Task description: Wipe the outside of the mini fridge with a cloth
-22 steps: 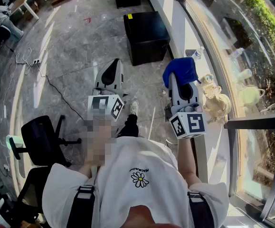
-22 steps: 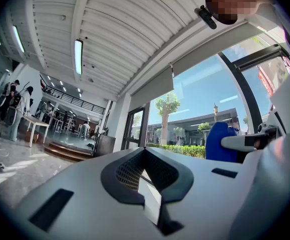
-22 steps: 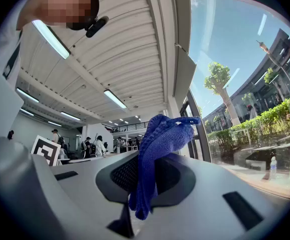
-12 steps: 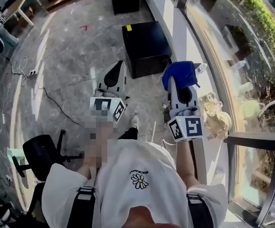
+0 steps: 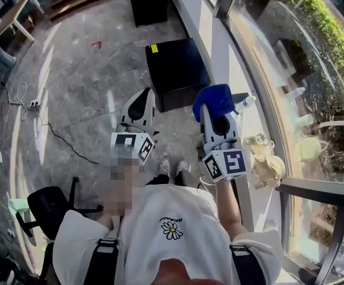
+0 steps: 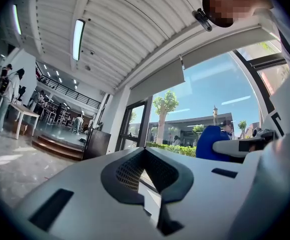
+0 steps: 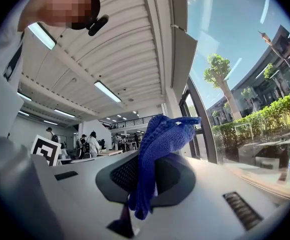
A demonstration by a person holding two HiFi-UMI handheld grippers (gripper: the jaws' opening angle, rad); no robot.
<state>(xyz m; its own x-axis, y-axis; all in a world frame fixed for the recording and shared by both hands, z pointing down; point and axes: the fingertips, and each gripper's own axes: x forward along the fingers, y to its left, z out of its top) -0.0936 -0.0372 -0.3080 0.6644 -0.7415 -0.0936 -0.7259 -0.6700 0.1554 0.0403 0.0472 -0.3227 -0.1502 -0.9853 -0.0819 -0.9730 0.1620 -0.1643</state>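
The black mini fridge stands on the floor beside the window wall, ahead of me. My right gripper is held upright at chest height, shut on a blue cloth that bunches over its tip; in the right gripper view the blue cloth hangs pinched between the jaws. My left gripper is raised beside it, jaws closed together with nothing between them. In the left gripper view the left gripper points up toward the windows, and the cloth shows at the right.
A second dark cabinet stands farther along the wall. A plastic bottle lies on the white sill by the glass. Cables trail over the floor at left, with a black office chair behind me.
I have walked closer to the fridge, which now lies nearer in the head view. Both grippers stay raised, the cloth still held in the right one.
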